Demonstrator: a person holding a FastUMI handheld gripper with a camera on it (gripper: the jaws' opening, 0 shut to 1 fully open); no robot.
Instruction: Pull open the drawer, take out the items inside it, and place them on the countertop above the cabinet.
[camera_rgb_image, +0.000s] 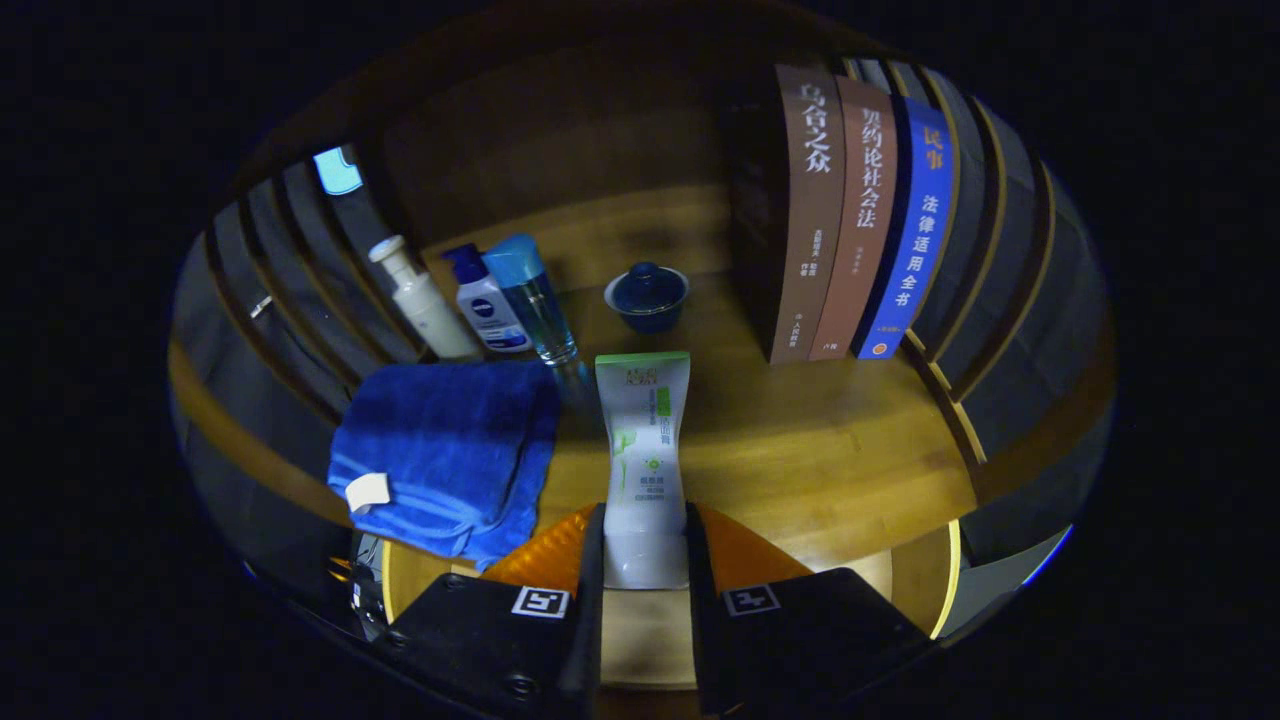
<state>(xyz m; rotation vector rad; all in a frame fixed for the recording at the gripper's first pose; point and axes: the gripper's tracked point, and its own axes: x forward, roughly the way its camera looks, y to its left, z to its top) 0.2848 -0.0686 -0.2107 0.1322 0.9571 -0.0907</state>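
Gripper view: wooden worktop (830, 440). Three upright books (860, 210) (spines in Chinese characters). Folded blue towel (440, 450), white tag. White tube (643, 450), green end, small print unreadable, clenched between both fingers (592, 560) of the gripper (645, 575) over the worktop. Three bottles (480, 300) behind the towel. Blue lidded cup (648, 297).

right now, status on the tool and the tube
Tool shut on tube, over the countertop. Blue towel close on one side, bottles and lidded cup beyond. Nothing blocking.
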